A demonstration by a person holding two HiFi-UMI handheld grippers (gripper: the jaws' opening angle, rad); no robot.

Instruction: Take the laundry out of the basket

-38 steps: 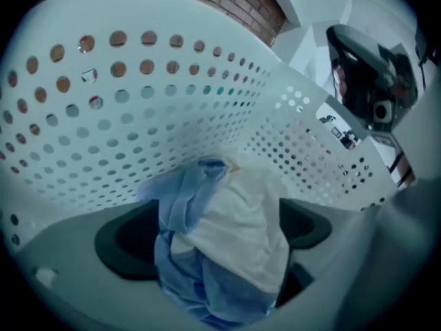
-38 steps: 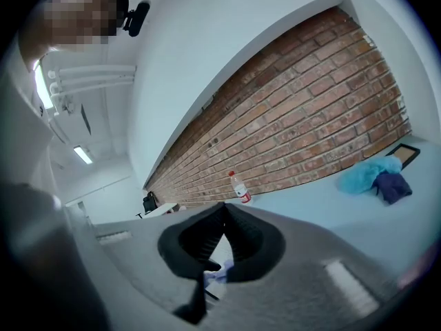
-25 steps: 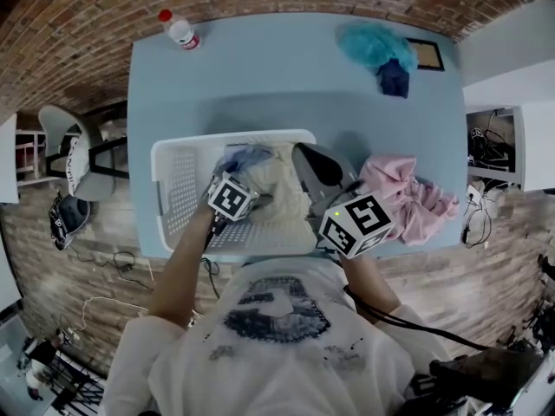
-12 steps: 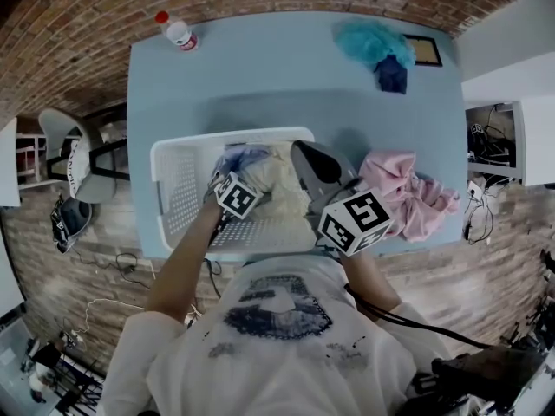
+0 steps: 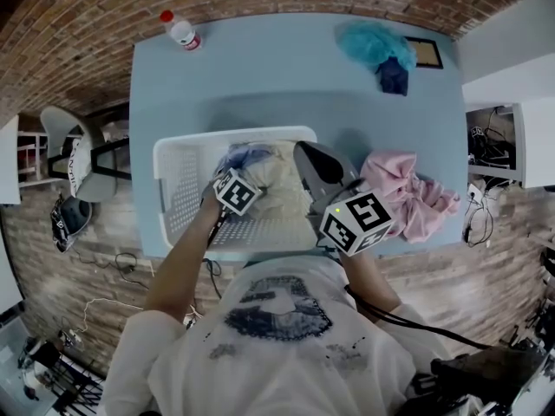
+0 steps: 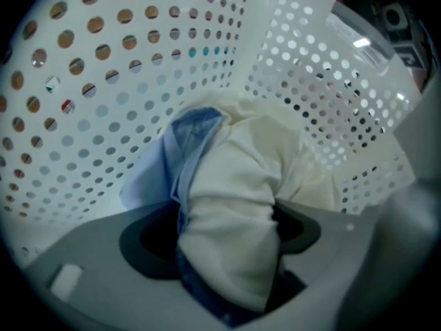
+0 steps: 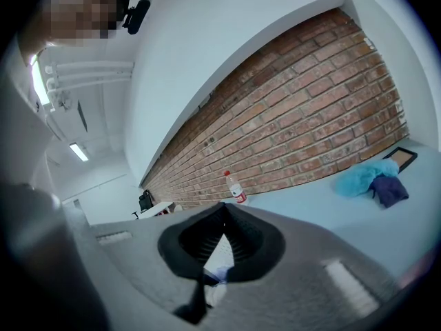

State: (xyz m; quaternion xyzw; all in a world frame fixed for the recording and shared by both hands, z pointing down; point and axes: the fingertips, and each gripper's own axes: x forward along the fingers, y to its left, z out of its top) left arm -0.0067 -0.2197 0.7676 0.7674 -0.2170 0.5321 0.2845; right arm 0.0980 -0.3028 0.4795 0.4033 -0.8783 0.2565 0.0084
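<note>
A white perforated laundry basket (image 5: 173, 180) stands on the blue table (image 5: 260, 68) near its front edge. In it lie a cream garment (image 5: 282, 176) and a light blue one (image 5: 243, 156). My left gripper (image 5: 247, 178) points steeply down into the basket. Its jaws have just been closing, and in the left gripper view (image 6: 226, 236) they pinch a bunched fold of the cream garment (image 6: 234, 198), with the blue garment (image 6: 155, 171) beside it against the basket wall (image 6: 103, 81). My right gripper (image 5: 301, 152) hovers over the basket's right side, roughly level, its tips (image 7: 220, 209) together and empty.
A pink garment (image 5: 403, 193) lies on the table right of the basket. Teal cloth (image 5: 368, 42) and a dark blue piece (image 5: 393, 78) lie at the back right by a small picture frame (image 5: 427, 53). A bottle (image 5: 180, 29) stands at the back left.
My left gripper has sunk a little deeper into the basket onto the laundry. The right gripper, basket and other cloths have not moved.
</note>
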